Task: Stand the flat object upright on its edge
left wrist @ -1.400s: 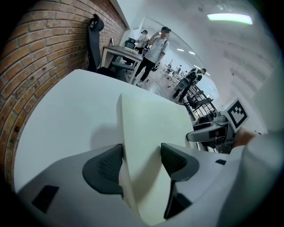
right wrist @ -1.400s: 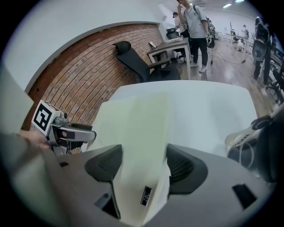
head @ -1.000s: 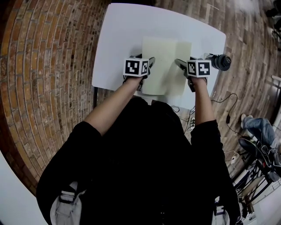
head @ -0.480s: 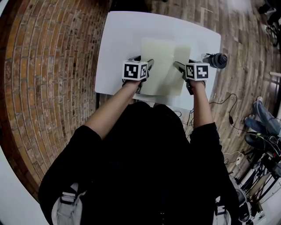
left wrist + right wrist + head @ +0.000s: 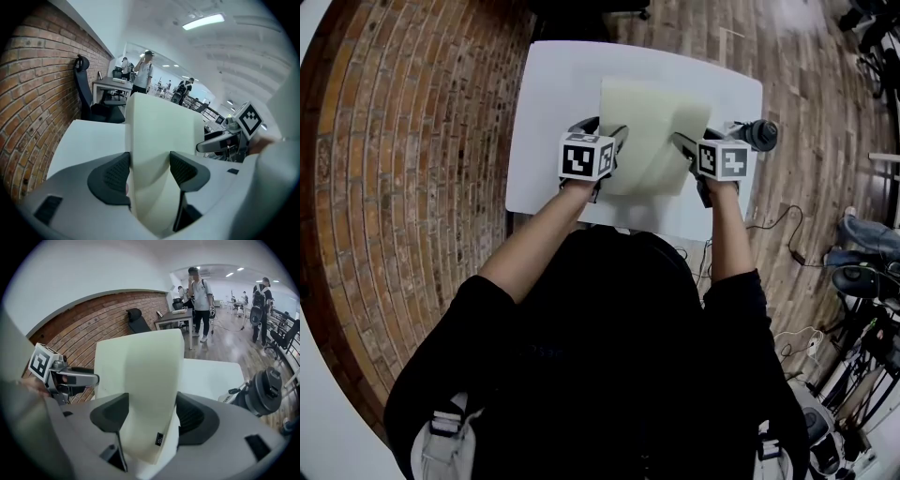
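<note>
Over the middle of the white counter, a pale, flat foam pad is tilted steeply, close to upright. The left gripper has its fingers clenched on the pad's left edge, and the right gripper has its fingers clenched on the right edge.

White table, dark device at edge

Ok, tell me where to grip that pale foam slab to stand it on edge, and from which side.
Take the foam slab by its two opposite side edges, near your end: the left gripper from the left, the right gripper from the right. It is broad but thin enough for the jaws to span its thickness. Both are shut on it that way.
</note>
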The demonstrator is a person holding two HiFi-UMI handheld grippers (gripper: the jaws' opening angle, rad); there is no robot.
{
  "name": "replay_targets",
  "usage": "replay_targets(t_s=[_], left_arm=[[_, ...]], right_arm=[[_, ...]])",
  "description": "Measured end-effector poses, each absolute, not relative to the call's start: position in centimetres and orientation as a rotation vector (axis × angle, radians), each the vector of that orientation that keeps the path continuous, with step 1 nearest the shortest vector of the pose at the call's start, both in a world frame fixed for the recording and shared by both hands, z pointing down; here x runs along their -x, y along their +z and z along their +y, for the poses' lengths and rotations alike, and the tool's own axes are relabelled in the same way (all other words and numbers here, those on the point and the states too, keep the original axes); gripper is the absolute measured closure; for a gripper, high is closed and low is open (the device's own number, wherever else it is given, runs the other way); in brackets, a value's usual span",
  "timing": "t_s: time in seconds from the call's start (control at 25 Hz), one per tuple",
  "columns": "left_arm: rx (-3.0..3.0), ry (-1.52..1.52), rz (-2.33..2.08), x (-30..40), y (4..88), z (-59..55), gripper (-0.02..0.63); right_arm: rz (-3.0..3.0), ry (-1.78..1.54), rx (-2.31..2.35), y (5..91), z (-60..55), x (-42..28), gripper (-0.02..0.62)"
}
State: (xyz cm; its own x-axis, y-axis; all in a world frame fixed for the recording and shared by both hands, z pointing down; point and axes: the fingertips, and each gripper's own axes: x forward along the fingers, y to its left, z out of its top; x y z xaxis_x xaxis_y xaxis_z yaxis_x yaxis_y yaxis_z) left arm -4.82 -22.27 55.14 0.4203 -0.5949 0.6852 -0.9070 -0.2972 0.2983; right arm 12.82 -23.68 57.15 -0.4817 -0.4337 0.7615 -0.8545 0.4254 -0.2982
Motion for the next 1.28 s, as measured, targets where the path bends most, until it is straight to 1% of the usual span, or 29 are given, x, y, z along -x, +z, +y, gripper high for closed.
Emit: replay_targets(t_s=[0.48,1.28], left_arm=[[-2.168,0.524,-1.327,5.5,51.8,-23.7,0.324],[-2.554,0.351,-1.379,7.0,49.3,-24.0,0.324]], right_arm=[[-2.204,0.769,-1.208,53.9,-24.6,-12.1,0.275],[-2.35,0.247,-1.477,49.8,-23.7,-10.4,0.273]])
